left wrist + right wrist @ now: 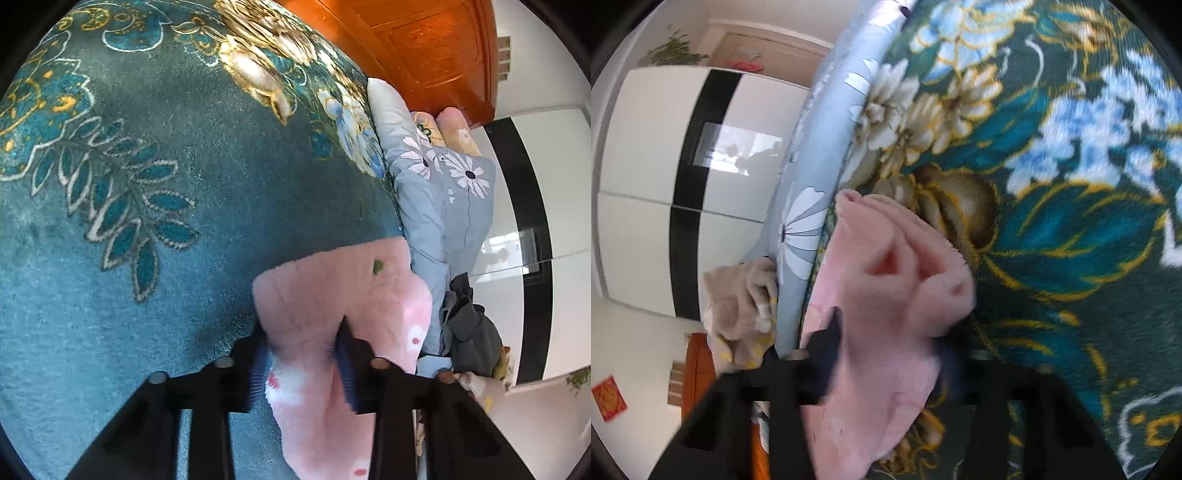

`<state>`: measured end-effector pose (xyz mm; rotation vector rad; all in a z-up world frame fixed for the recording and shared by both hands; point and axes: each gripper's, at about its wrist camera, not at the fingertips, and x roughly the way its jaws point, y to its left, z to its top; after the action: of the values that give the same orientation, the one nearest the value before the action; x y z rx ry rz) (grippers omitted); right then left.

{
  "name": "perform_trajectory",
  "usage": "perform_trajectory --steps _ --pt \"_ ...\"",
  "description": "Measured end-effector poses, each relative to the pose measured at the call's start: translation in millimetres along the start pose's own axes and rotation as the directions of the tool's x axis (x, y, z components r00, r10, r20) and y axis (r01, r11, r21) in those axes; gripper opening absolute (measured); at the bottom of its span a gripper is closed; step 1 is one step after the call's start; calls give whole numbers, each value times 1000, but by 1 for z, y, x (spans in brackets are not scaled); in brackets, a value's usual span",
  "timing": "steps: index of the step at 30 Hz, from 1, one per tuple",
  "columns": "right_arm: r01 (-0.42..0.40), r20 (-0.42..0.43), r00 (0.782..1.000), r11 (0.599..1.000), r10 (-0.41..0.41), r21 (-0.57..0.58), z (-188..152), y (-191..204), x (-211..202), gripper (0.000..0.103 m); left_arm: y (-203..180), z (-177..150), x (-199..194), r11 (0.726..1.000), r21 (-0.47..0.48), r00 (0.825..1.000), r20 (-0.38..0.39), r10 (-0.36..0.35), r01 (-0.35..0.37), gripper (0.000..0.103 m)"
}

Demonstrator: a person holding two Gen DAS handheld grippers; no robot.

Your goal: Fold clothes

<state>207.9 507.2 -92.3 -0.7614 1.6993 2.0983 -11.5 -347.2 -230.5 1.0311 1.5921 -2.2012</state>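
Both grippers clamp the pink fleece garment (332, 295): left gripper (301, 354) pinches one bunched end, right gripper (890, 354) pinches another. Garment lies on the teal floral blanket (166, 258) near the bed's edge, beside the blue quilt (443, 206). Step looks like grasp done; next likely lift and spread it flat for folding.

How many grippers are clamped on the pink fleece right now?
2. The left gripper pinches a bunched fold of the pink fleece garment over the teal floral blanket; the right gripper pinches another bunched part near the blanket's edge.
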Motion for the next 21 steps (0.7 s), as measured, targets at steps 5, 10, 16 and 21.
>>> perform_trajectory --steps 5,10,16,21 --pt "-17 -14 1000 997 16 -69 2 36 3 13 -27 6 -22 997 54 998 23 -58 56 23" --pt "-191 -4 981 952 196 -241 13 101 -36 11 -75 18 -62 962 182 977 32 -213 204 23" --pt "-213 -18 975 912 221 -349 -2 93 -87 11 -59 11 -140 912 288 947 44 -319 294 23" --pt "-47 -74 997 978 33 -201 -14 -4 -72 11 38 6 -133 976 210 998 18 -67 61 23"
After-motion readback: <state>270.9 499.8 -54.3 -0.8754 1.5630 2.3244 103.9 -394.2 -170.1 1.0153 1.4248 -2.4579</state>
